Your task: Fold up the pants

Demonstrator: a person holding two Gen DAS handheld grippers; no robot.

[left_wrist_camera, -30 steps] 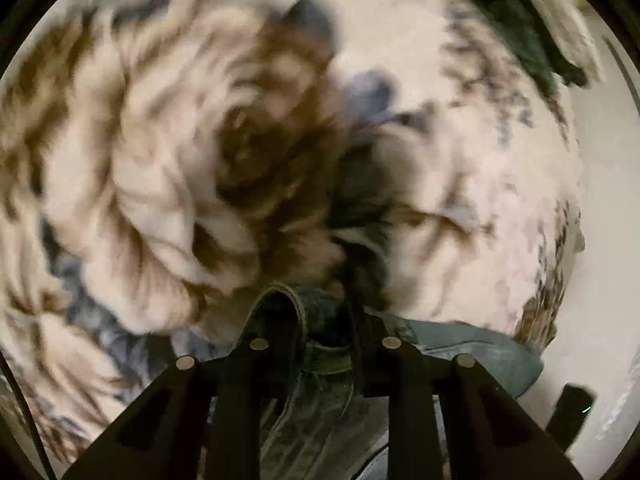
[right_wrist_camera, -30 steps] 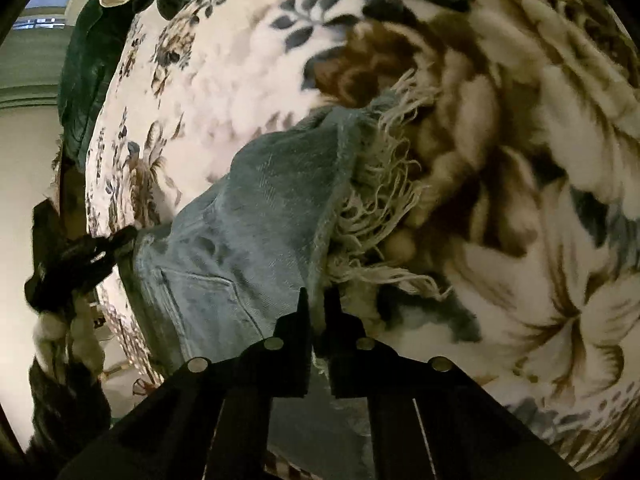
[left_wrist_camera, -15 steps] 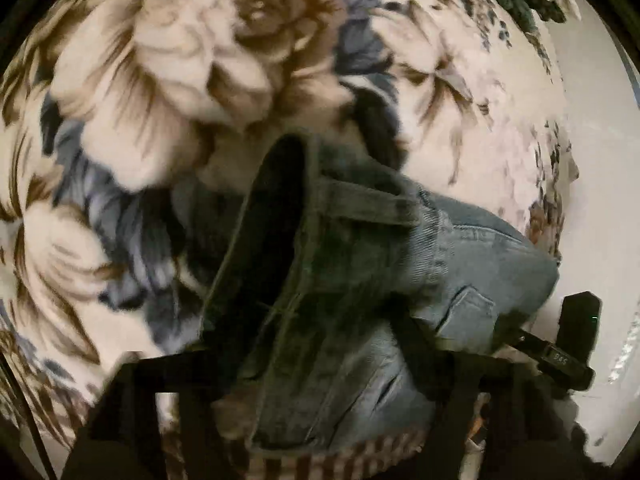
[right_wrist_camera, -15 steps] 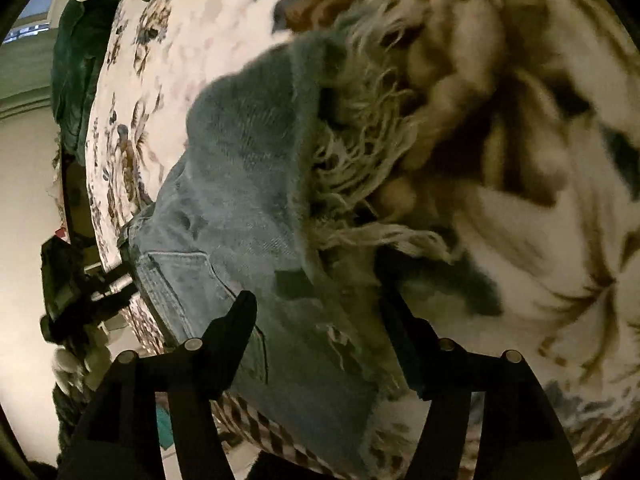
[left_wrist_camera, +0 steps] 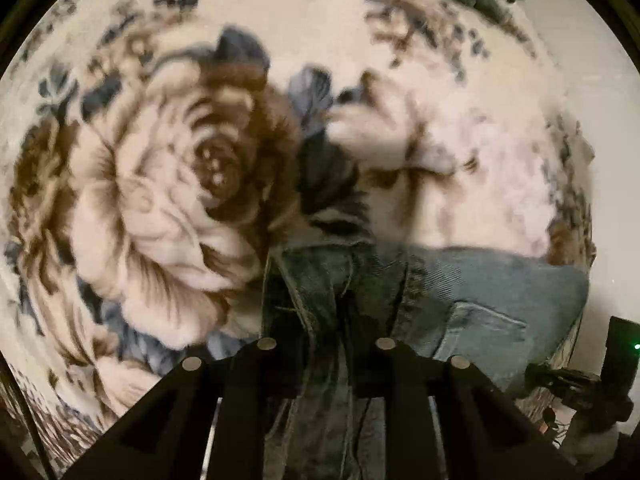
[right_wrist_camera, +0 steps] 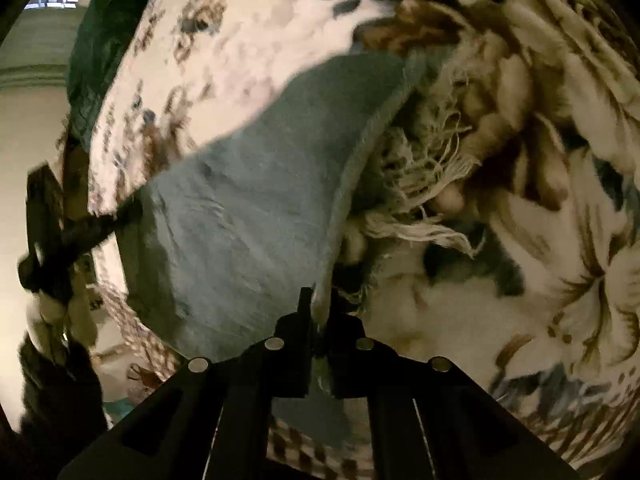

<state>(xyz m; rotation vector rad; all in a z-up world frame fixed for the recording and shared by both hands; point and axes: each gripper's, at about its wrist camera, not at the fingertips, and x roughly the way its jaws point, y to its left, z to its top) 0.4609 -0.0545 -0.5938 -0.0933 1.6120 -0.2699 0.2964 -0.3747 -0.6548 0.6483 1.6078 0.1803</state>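
Observation:
Blue denim pants (left_wrist_camera: 492, 292) lie on a floral blanket (left_wrist_camera: 168, 184). My left gripper (left_wrist_camera: 340, 320) is shut on the waistband, with the belt loop and back pocket showing to its right. My right gripper (right_wrist_camera: 318, 308) is shut on the edge of a pant leg (right_wrist_camera: 260, 208); the frayed hem (right_wrist_camera: 424, 184) hangs to its right. The left gripper also shows in the right wrist view (right_wrist_camera: 60, 232) at the far left; the right gripper shows in the left wrist view (left_wrist_camera: 588, 376) at the lower right.
The floral blanket (right_wrist_camera: 540, 240) covers the whole surface. Dark green cloth (right_wrist_camera: 100, 52) lies at the far edge. A checkered cloth (right_wrist_camera: 296, 444) shows under the pants near my right gripper. A pale wall (right_wrist_camera: 28, 128) lies beyond the blanket's edge.
Half a second ago both grippers were open around the denim. Now both have shut on it, the left on the waistband, the right on the leg edge, and the views have pulled back.

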